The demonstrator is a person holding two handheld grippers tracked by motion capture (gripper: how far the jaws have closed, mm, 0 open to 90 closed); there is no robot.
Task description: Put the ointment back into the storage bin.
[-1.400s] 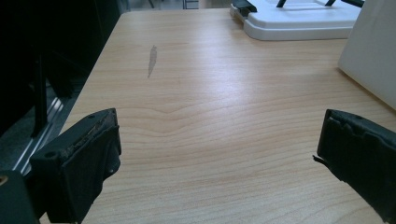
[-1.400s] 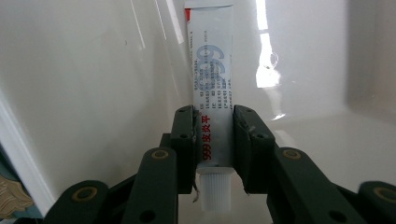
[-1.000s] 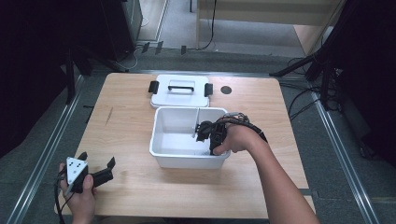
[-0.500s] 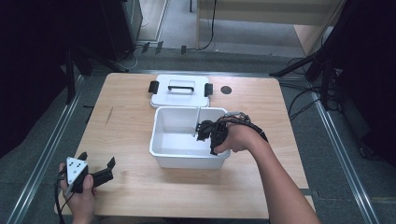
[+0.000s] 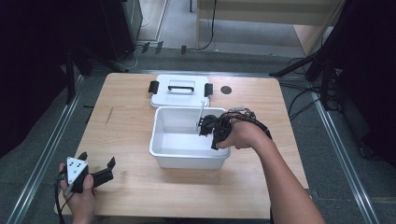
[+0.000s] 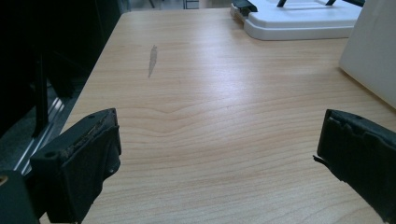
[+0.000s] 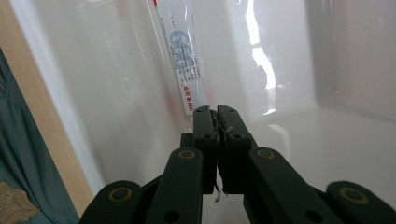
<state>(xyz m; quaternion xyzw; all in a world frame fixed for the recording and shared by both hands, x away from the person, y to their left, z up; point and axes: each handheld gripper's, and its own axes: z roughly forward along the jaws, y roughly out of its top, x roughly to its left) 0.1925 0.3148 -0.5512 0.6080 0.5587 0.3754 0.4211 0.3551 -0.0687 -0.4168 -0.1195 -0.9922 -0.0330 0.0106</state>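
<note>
Right gripper [image 5: 204, 127] reaches into the white plastic bin [image 5: 164, 154] at table centre, the hand coming over the bin's right rim. In the right gripper view its jaws [image 7: 217, 122] stand pressed together, having just been closing. They pinch the lower end of a long, thin clear sachet [image 7: 181, 56] printed with blue figures and small red characters. The sachet runs up from the jaw tips along the bin's inner wall, tilted slightly. From the high view it shows as a thin pale strip [image 5: 201, 114] standing nearly upright inside the bin, near the far wall, its top about level with the rim.

Left gripper [image 5: 95, 173] sits at the near left corner of the wooden table [image 5: 126, 121], held in the person's left hand [image 5: 79, 196], well apart from the bin. Grey three-cornered plate on top. In the left gripper view the jaws stand wide apart with bare tabletop between them; nothing held.

White lid [image 5: 180, 91] with black side clasps and a handle lies flat on the table just behind the bin, touching or nearly touching its far rim; cannot tell which. A small dark round hole [image 5: 226, 89] sits in the tabletop just right of the lid.
</note>
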